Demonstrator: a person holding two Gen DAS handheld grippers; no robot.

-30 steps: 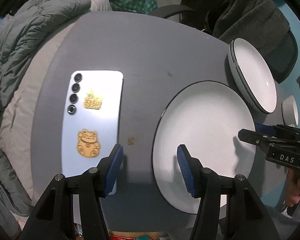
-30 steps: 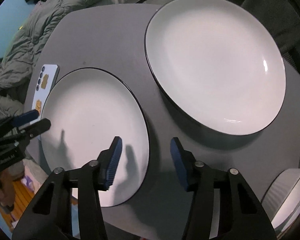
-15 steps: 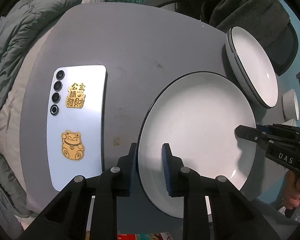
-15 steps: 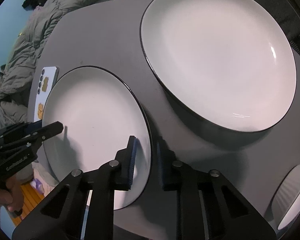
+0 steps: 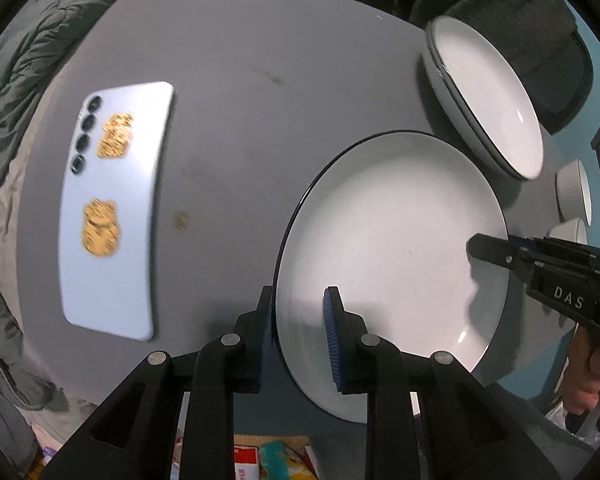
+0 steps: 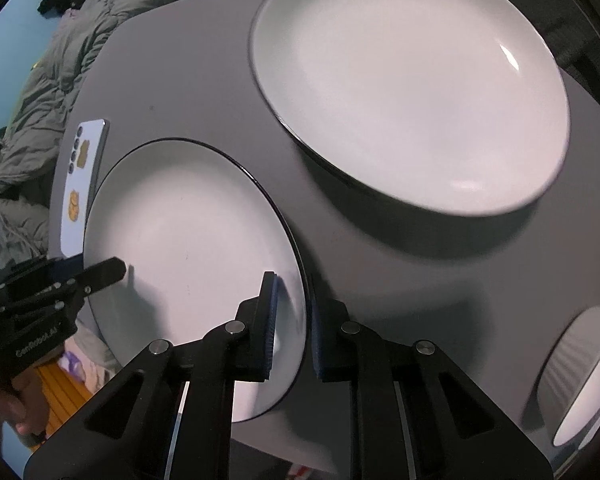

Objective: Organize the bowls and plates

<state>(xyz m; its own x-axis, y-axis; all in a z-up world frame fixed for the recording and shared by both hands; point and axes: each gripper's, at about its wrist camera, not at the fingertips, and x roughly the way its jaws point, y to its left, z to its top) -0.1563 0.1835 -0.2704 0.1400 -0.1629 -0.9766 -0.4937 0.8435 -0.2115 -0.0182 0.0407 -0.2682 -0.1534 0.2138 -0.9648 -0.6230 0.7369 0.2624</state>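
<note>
1. Your left claw (image 5: 298, 334) and right claw (image 6: 292, 326) both pinch the near plate (image 5: 392, 264), at its 9 and 3 o'clock edges.
2. The far plate (image 6: 412, 80) sits at 1 o'clock; the bowls (image 5: 574, 196) are not stacked yet.

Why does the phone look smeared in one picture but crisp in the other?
Left wrist view: motion blur smears the phone and its gold stickers; the near plate stays sharp. Right wrist view: the phone is small but crisp, while the far plate looks softened, with glare streaks.
</note>
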